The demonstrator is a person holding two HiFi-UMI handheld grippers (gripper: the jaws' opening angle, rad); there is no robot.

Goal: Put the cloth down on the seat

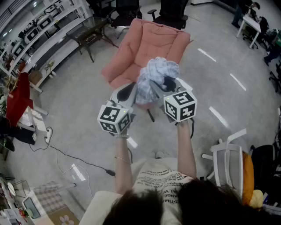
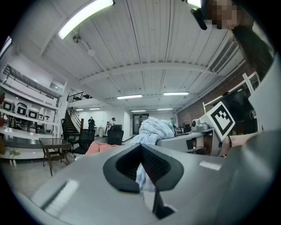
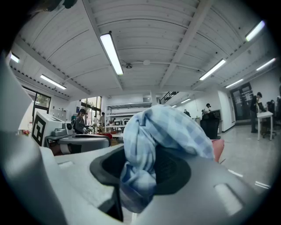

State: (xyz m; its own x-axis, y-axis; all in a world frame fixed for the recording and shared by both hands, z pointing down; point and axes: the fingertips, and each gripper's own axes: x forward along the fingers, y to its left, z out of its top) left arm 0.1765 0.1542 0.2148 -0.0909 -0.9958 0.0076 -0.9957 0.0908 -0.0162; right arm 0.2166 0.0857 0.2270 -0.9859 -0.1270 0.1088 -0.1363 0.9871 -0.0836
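A light blue checked cloth (image 1: 156, 77) hangs bunched in the air between my two grippers, over the pink armchair (image 1: 151, 41). Its seat (image 1: 125, 74) lies just beneath and is mostly hidden by the cloth. My left gripper (image 1: 130, 91) is shut on a lower fold of the cloth (image 2: 153, 128), which runs down between its jaws (image 2: 142, 169). My right gripper (image 1: 163, 84) holds a thick knot of the cloth (image 3: 164, 127) between its pads (image 3: 139, 173). The right gripper (image 2: 193, 141) shows close beside in the left gripper view, and the left gripper (image 3: 83, 143) in the right one.
A dark side table (image 1: 90, 30) and black office chairs (image 1: 172, 12) stand behind the armchair. A white chair (image 1: 228, 159) is at my right, shelving (image 1: 39, 26) along the left wall, and a black cable (image 1: 66, 154) lies across the floor. People stand far off.
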